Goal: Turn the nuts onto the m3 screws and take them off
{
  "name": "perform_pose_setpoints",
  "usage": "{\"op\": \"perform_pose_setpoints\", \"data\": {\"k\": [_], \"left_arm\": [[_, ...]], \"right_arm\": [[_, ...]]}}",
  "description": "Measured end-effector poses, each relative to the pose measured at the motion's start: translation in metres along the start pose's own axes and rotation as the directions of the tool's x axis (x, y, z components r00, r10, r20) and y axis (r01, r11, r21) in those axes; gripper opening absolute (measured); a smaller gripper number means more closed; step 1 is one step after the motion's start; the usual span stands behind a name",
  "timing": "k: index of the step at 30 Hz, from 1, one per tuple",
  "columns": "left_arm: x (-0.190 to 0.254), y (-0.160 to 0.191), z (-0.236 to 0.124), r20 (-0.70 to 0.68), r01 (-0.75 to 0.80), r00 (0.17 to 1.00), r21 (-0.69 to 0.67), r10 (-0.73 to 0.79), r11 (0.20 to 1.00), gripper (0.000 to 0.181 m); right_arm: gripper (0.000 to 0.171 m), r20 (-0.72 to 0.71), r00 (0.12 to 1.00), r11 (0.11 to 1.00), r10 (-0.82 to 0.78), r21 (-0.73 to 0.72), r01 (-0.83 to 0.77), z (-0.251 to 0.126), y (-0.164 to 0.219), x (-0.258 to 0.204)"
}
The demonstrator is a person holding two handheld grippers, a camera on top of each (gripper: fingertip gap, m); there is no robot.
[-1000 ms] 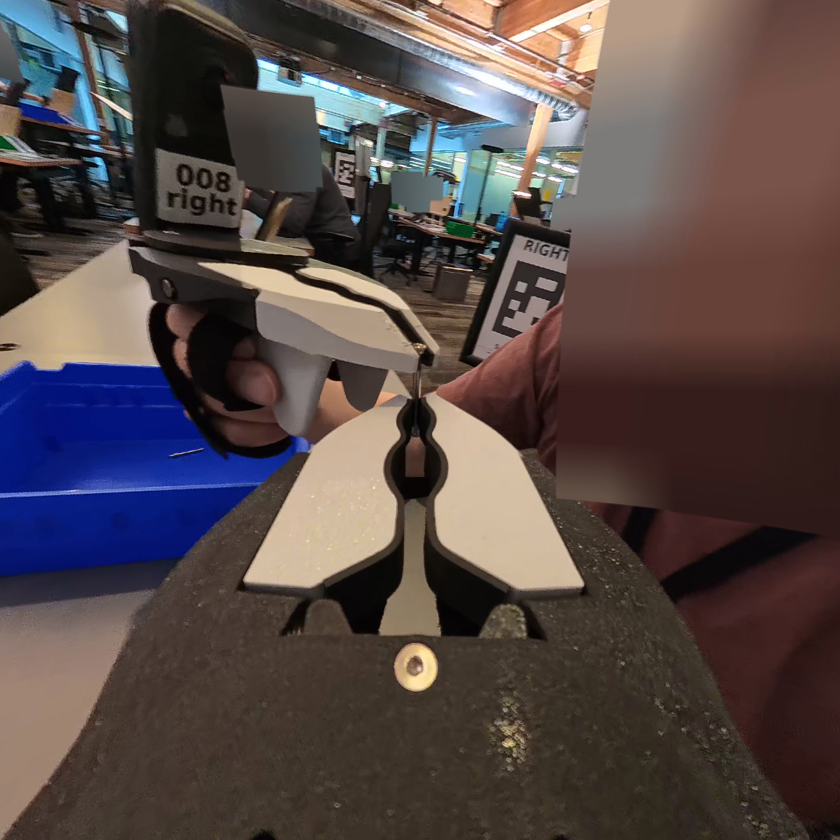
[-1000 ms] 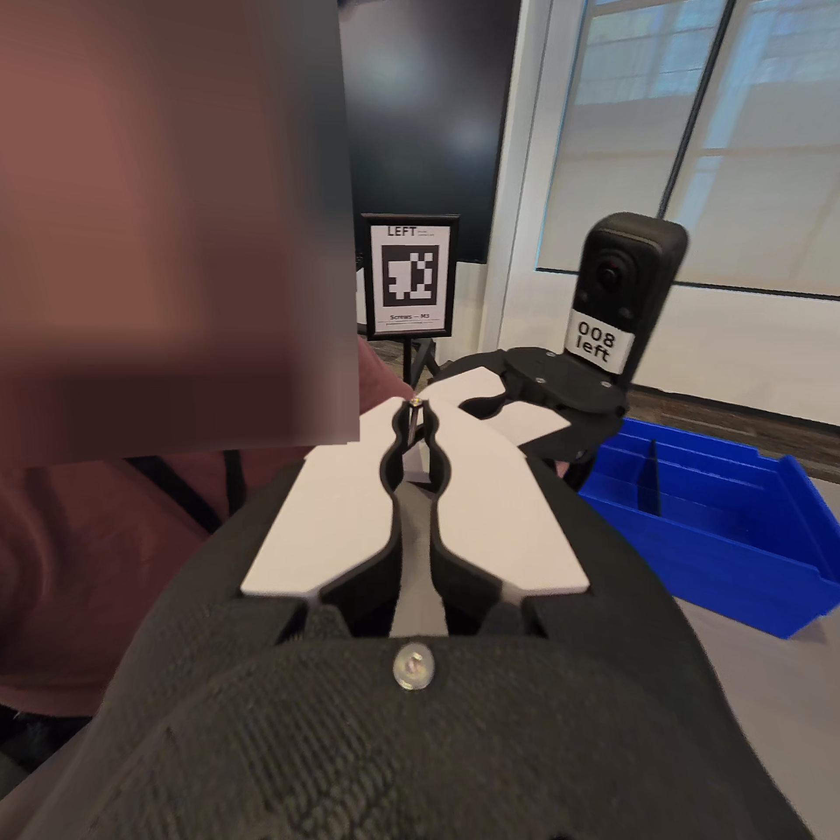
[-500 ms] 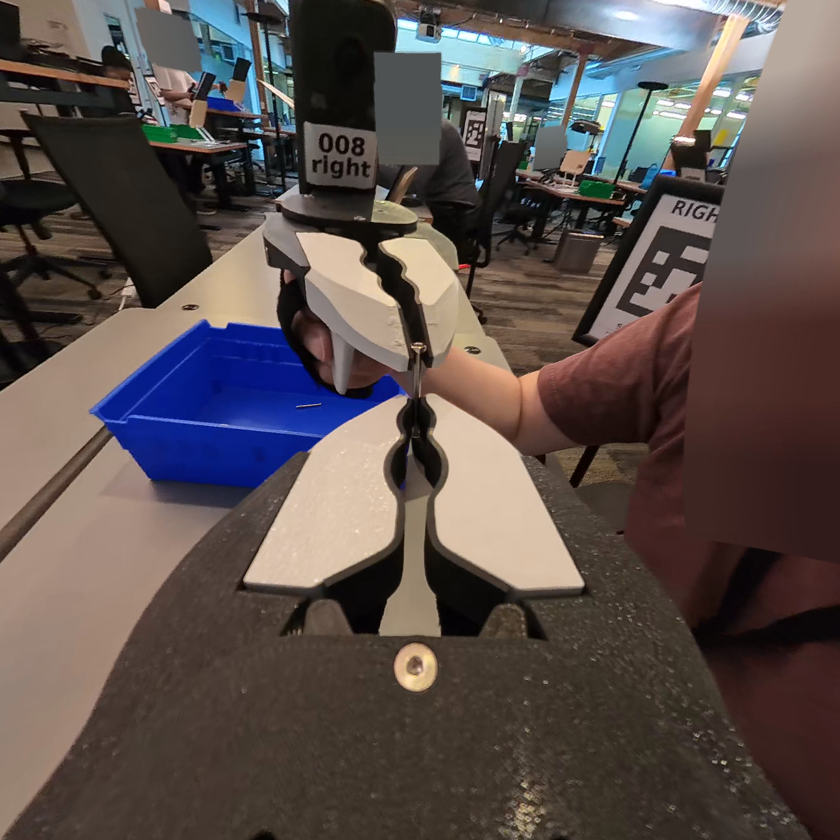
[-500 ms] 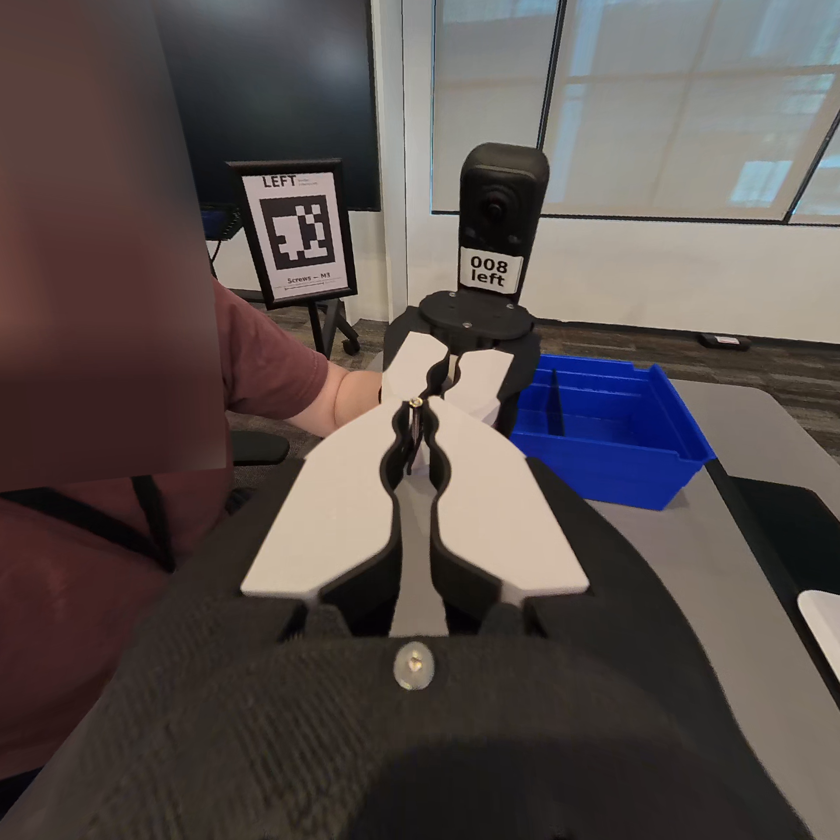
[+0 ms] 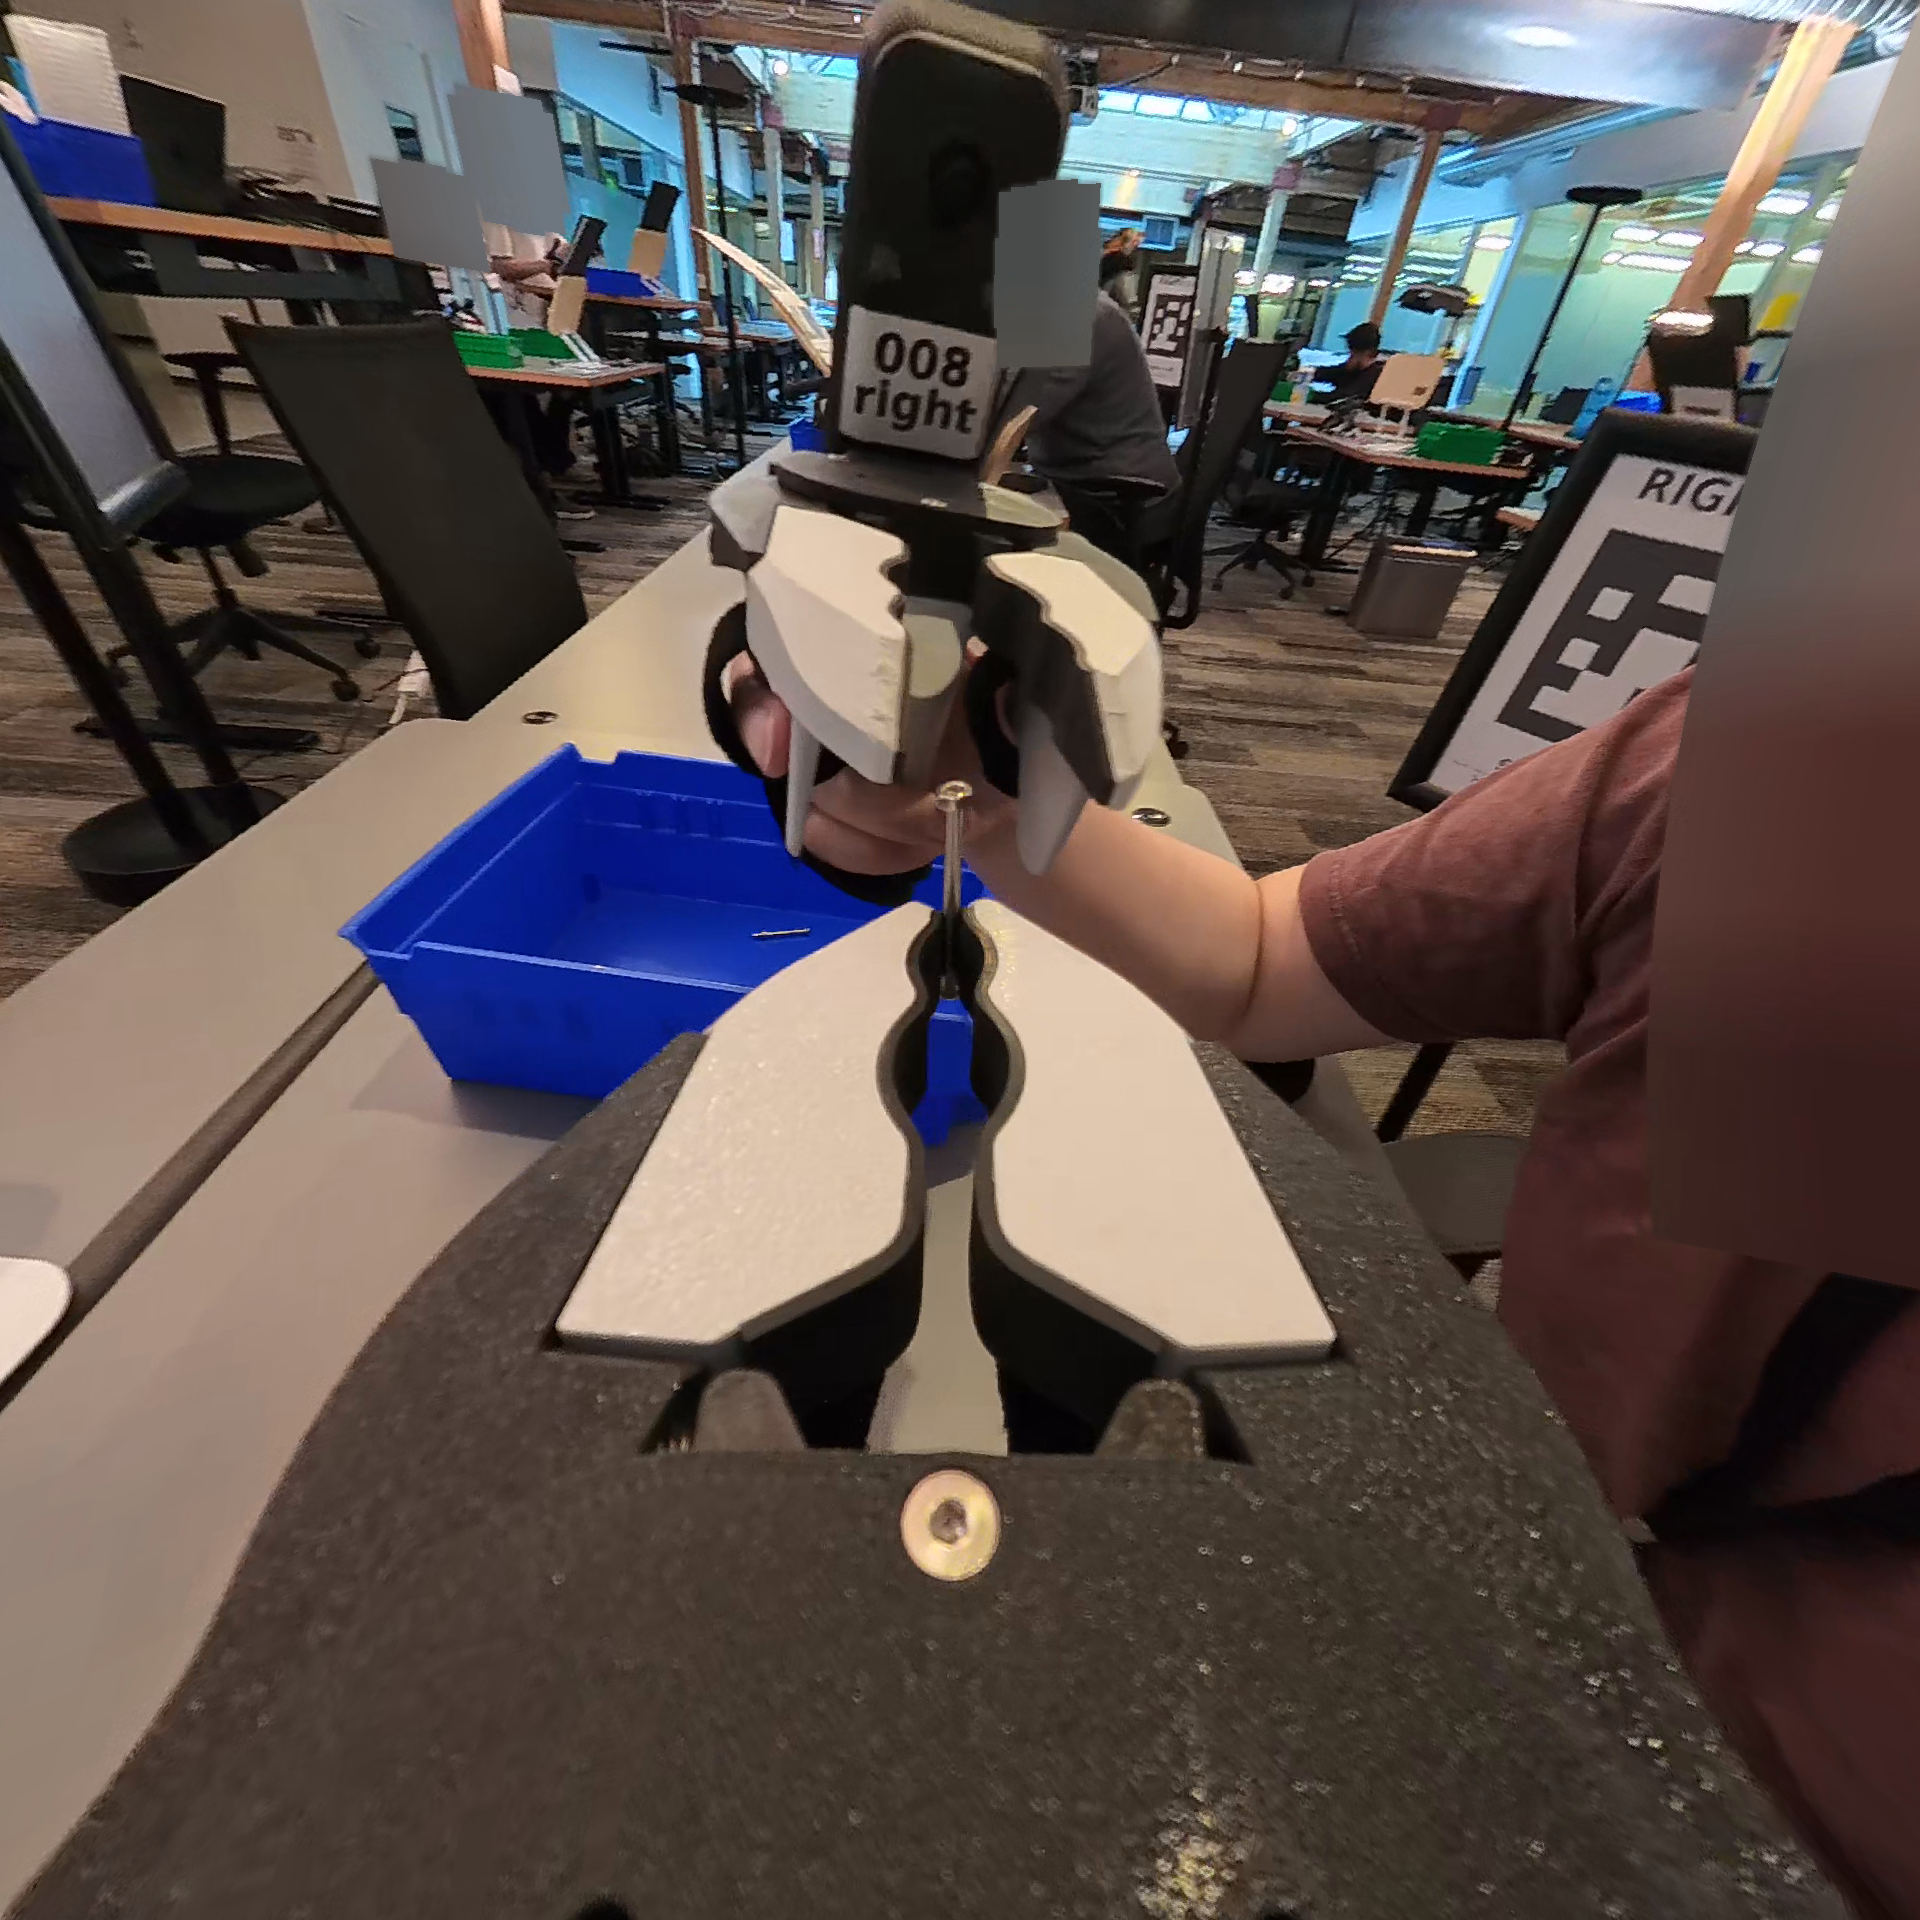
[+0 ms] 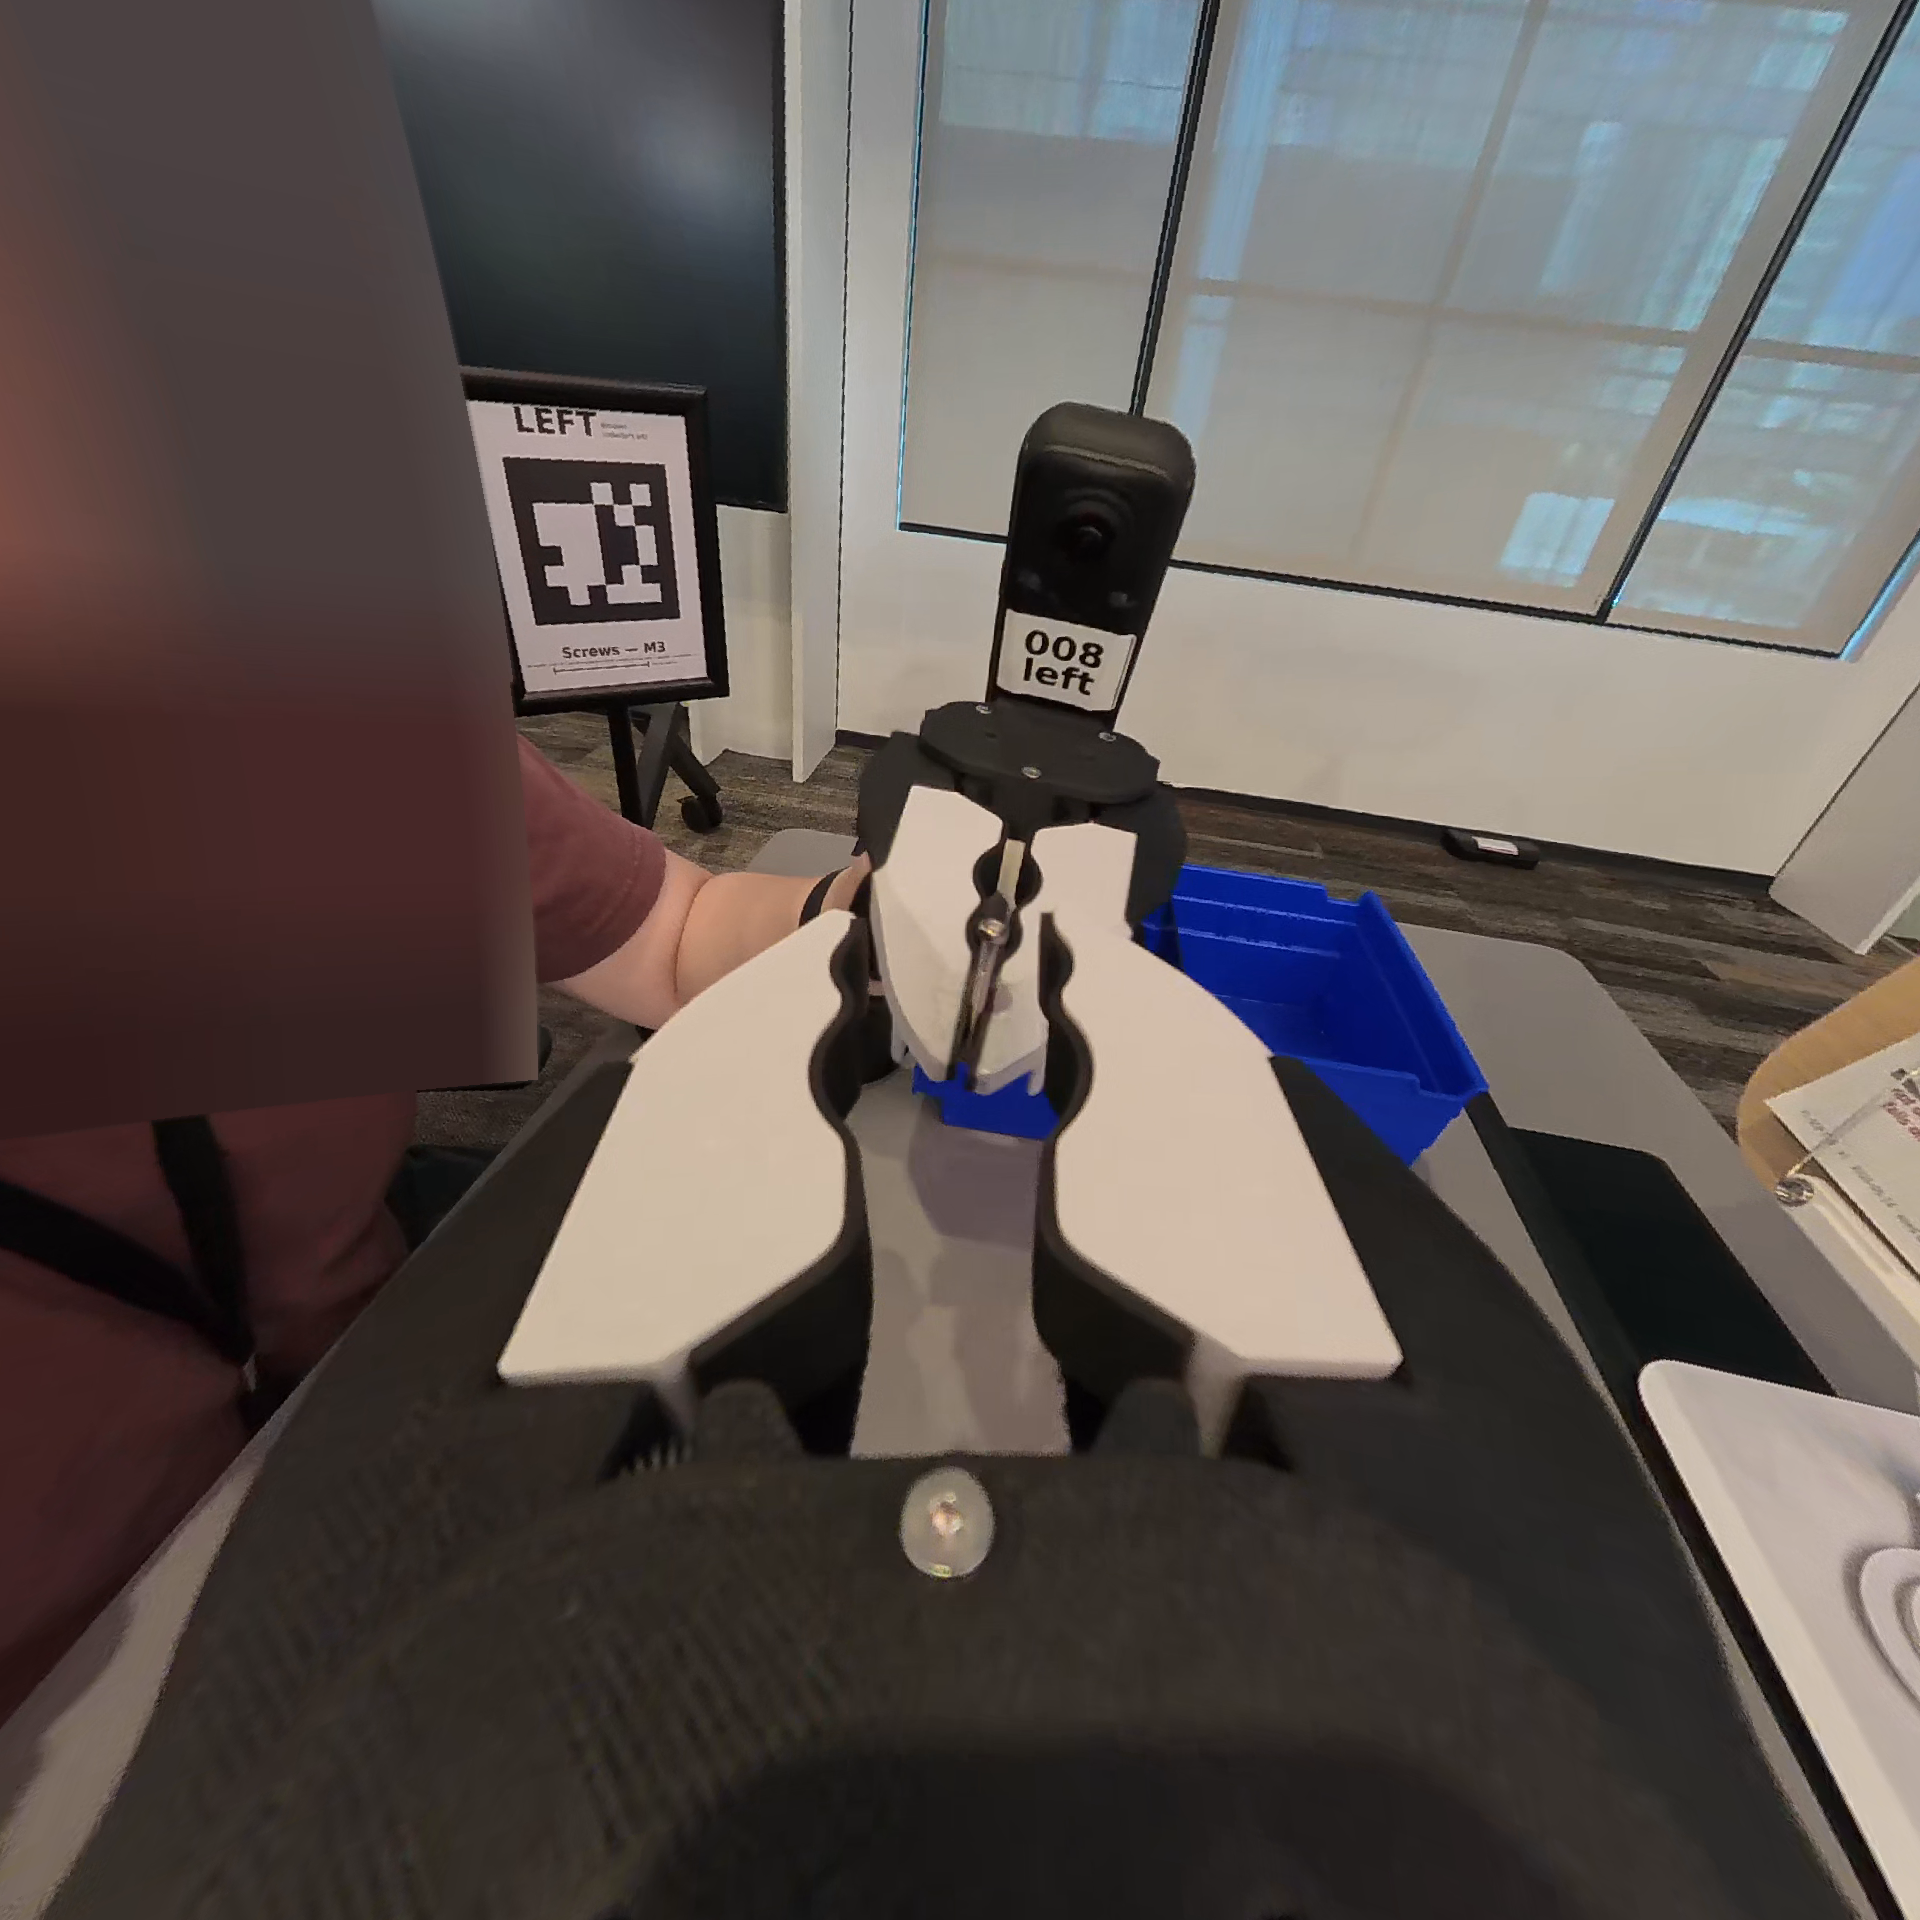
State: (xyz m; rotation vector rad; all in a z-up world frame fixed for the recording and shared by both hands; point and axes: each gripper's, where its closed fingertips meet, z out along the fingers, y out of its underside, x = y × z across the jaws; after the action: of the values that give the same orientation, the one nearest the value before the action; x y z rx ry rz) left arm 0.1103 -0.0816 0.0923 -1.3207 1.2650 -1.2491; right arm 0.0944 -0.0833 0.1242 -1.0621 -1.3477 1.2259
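Blue bin (image 5: 499, 987) on grey table (image 5: 156, 1039), framed marker sign (image 6: 597, 551) behind, office chair (image 5: 416, 499).

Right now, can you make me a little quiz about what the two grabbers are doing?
1. True or false: the right gripper has its jaws open and touches nothing.
2. What holds the screw standing upright? A: the left gripper. B: a clamp on the table. C: a magnet.
3. Fill the gap: a loose screw lies flat on the floor of the blue ___.

Key: 1 true. 2 A, its jaws pinch the lower end of the screw. 3 bin.
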Motion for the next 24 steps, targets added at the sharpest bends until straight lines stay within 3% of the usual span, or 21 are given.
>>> {"op": "perform_pose_setpoints", "data": {"k": [8,15,24], "left_arm": [[-0.002,0.0,0.001,0.031,-0.028,0.999,-0.008,0.028,1.0,0.002],[-0.004,0.002,0.001,0.046,-0.033,0.998,-0.023,0.034,0.999,0.002],[-0.004,0.004,0.002,0.044,-0.028,0.999,-0.027,0.029,0.999,0.002]], "right_arm": [[0.031,-0.039,0.999,1.0,0.016,0.002,-0.016,0.002,-0.001,0.005],[0.017,0.011,0.983,0.983,0.183,0.032,-0.183,0.001,0.002,0.012],[0.009,0.035,0.979,0.98,0.2,0.012,-0.201,0.003,0.006,0.009]]}}
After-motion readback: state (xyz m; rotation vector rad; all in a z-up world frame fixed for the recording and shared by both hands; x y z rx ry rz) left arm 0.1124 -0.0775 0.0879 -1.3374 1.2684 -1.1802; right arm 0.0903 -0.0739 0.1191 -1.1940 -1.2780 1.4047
